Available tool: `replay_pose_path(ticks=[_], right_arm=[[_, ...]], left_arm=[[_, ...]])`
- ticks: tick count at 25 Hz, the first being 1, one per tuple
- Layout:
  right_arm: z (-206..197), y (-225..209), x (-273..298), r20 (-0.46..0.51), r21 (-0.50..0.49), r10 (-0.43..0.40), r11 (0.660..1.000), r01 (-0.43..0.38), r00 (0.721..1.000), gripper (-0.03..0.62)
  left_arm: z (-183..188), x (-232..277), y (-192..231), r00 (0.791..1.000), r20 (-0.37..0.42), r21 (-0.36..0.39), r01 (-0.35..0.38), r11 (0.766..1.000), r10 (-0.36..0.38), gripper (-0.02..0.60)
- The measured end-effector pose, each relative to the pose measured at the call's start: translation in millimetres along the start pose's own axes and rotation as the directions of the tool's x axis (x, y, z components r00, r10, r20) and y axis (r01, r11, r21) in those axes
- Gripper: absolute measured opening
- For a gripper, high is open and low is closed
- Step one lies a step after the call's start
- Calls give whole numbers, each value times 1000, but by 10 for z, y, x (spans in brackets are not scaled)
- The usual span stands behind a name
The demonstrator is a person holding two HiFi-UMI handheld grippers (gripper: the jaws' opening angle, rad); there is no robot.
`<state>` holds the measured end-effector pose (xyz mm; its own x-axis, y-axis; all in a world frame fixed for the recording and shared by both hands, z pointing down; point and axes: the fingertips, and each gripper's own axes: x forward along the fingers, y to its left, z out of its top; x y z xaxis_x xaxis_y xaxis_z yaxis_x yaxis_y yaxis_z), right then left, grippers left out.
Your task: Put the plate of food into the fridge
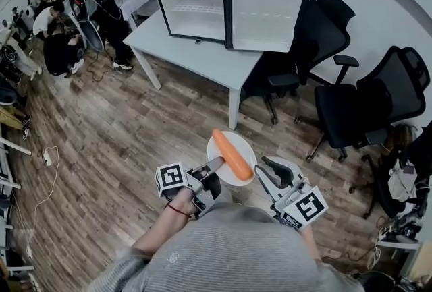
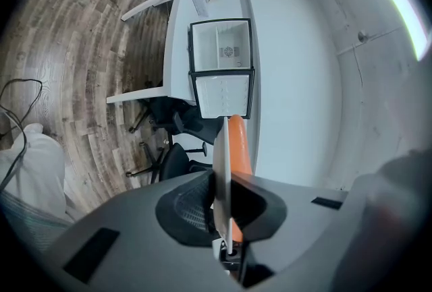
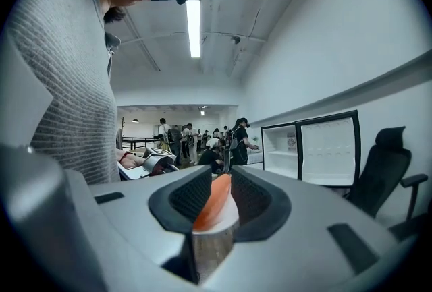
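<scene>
Your grey sleeve fills the six o'clock edge of the head view. Just past it the left gripper pinches the plate by its seven o'clock rim. The plate sits low of centre, over the wood floor and well apart from the fridge, which stands open on the white table at twelve o'clock.

The main risk is that single-edge hold. The plate juts out sideways from one pinch, so it could pivot in the pads if you swing or jolt it. The carrot lies loose across it, overhanging the rim toward eleven o'clock (nothing fences it in). I judge even a slight dip that way could roll it onto the floor. The office chairs crowd the table at two o'clock, so approach from the fridge's open front. Mind the door, which stands beside the cabinet at one o'clock.

Left gripper: its jaws are nearly together, clamped on the plate's thin rim, which shows edge-on between them.

Right gripper: its jaws stand a little apart at the plate's four o'clock rim. Plate and carrot show through the gap, but the pads don't appear to press on either, so it carries nothing.
</scene>
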<state>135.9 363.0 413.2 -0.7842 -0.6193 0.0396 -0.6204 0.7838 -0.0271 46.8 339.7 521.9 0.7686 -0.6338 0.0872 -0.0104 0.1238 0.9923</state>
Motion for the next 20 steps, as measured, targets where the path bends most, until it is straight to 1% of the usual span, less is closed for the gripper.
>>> replay_pose_path(ticks=[4, 7, 11, 13, 15, 18, 20], right_arm=[[-78, 22, -22, -17, -12, 35, 999, -35, 999, 78], [-59, -10, 38, -14, -21, 61, 998, -61, 998, 29], [-35, -92, 164, -21, -32, 85, 996, -86, 996, 14], [-38, -164, 247, -22, -28, 84, 996, -85, 996, 14], [-46, -240, 346, -21, -21, 78, 997, -78, 997, 14], [-50, -355, 528, -9, -12, 63, 998, -63, 998, 14], [-32, -431, 677, 5, -1, 56, 998, -56, 998, 14]], left_arm=[[-27, 14, 90, 1000, 4, 20, -23, 1000, 23, 38], [38, 26, 122, 999, 21, 19, -31, 999, 31, 38], [158, 89, 29, 999, 40, 9, -9, 1000, 9, 38], [265, 117, 30, 999, 43, 9, -11, 1000, 10, 38], [409, 126, 91, 999, 41, 25, -32, 999, 31, 38], [613, 190, 34, 999, 37, 21, -14, 1000, 13, 38], [782, 214, 26, 999, 33, 35, -24, 999, 23, 38]])
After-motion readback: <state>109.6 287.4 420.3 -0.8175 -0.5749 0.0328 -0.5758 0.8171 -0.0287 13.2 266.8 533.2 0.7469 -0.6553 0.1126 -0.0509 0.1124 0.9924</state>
